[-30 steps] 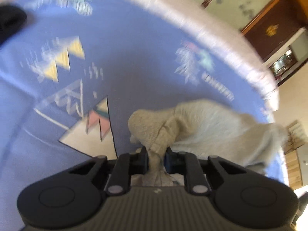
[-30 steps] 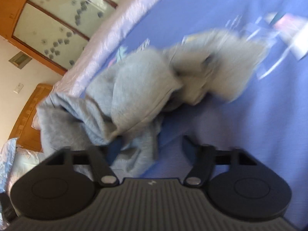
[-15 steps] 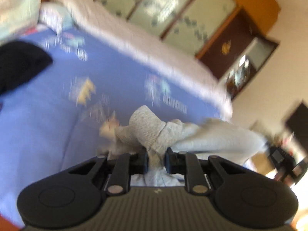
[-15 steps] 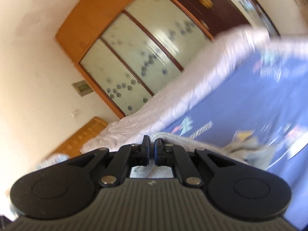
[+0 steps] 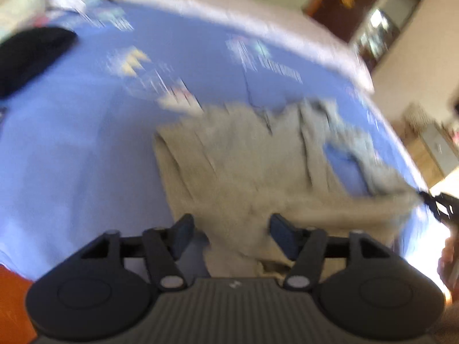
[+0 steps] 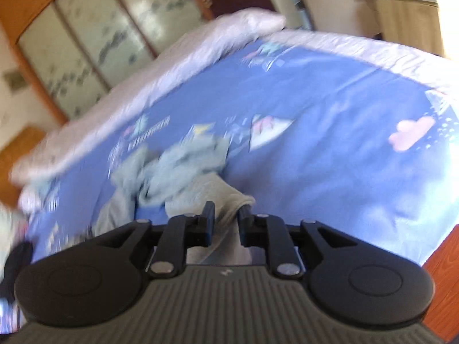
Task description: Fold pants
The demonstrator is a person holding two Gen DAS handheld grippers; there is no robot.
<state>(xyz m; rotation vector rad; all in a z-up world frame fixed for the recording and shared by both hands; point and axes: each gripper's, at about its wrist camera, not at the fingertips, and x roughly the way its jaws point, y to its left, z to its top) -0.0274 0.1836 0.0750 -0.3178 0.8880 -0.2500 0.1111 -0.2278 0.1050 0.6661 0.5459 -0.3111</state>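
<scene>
- Lying spread and rumpled on the blue patterned bedspread (image 5: 86, 149), the grey pants (image 5: 246, 169) sit toward the bed's near edge, their far part bunched in folds.
- Left gripper (image 5: 229, 229) hangs over the near end of the pants with its jaws wide apart, cloth between them but not pinched.
- Right gripper (image 6: 225, 223) has its jaws drawn in on a fold of the pants (image 6: 200, 183), though a narrow gap shows between them.
- Beyond the pants, a pale quilted border (image 6: 206, 48) runs along the bed's far edge.
- A black garment (image 5: 28, 54) lies at the bed's far left corner in the left view.
- Motion blur softens both views.
</scene>
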